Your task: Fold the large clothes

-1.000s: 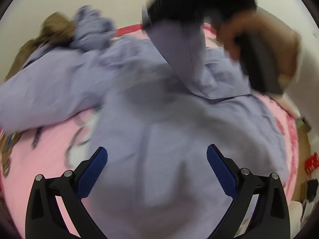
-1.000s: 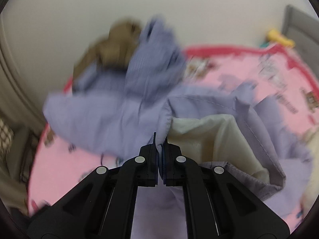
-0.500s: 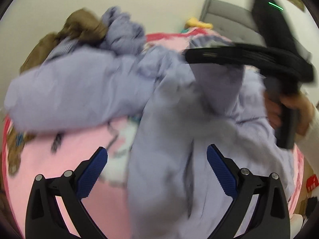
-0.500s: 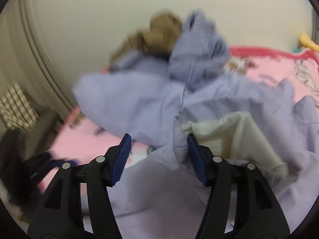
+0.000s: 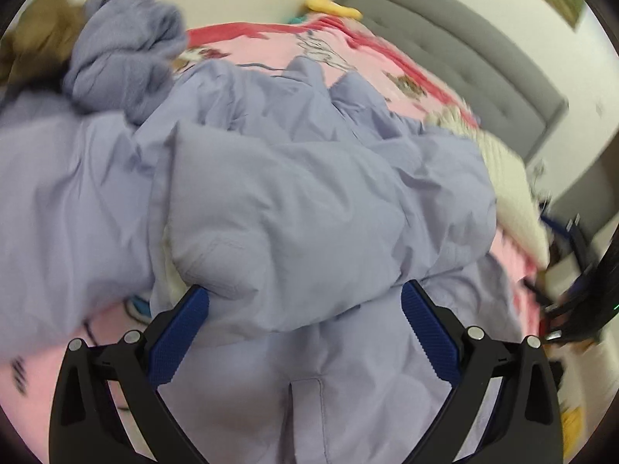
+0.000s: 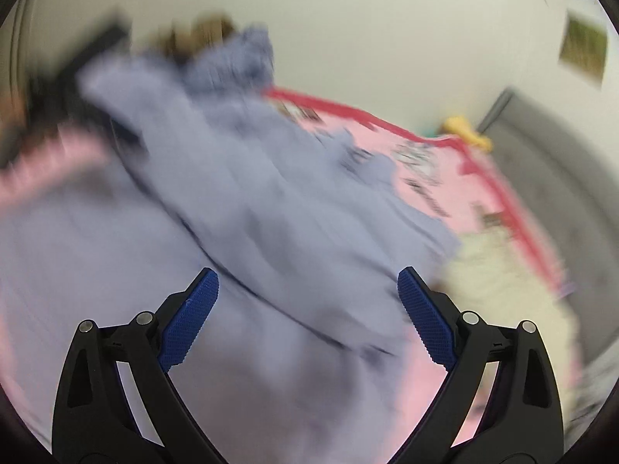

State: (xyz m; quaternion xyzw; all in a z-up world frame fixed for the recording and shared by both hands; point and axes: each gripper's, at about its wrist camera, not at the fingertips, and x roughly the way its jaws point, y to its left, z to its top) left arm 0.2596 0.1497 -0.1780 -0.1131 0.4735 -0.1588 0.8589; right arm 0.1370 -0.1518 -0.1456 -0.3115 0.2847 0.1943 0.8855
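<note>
A large lavender garment [image 5: 294, 201] lies crumpled on a pink printed bedspread [image 5: 271, 50]. One part is folded over its middle in a thick bulge. My left gripper [image 5: 305, 297] is open and empty, low over the garment's near part, its blue pads either side of the bulge. My right gripper [image 6: 307, 290] is open and empty above the same garment [image 6: 240, 208]; that view is blurred by motion. A black gripper shape [image 5: 595, 294] shows at the right edge of the left wrist view.
A bunched blue-grey cloth [image 5: 127, 50] and a brown cloth [image 5: 35, 34] sit at the far left by the wall. A cream knitted item [image 5: 503, 178] lies on the right. A grey headboard [image 5: 464, 46] and a yellow toy [image 5: 332, 5] are behind.
My right gripper opened and let go of the garment's edge, then swung away to the right. The lifted part now lies folded over the garment. My left gripper stayed open.
</note>
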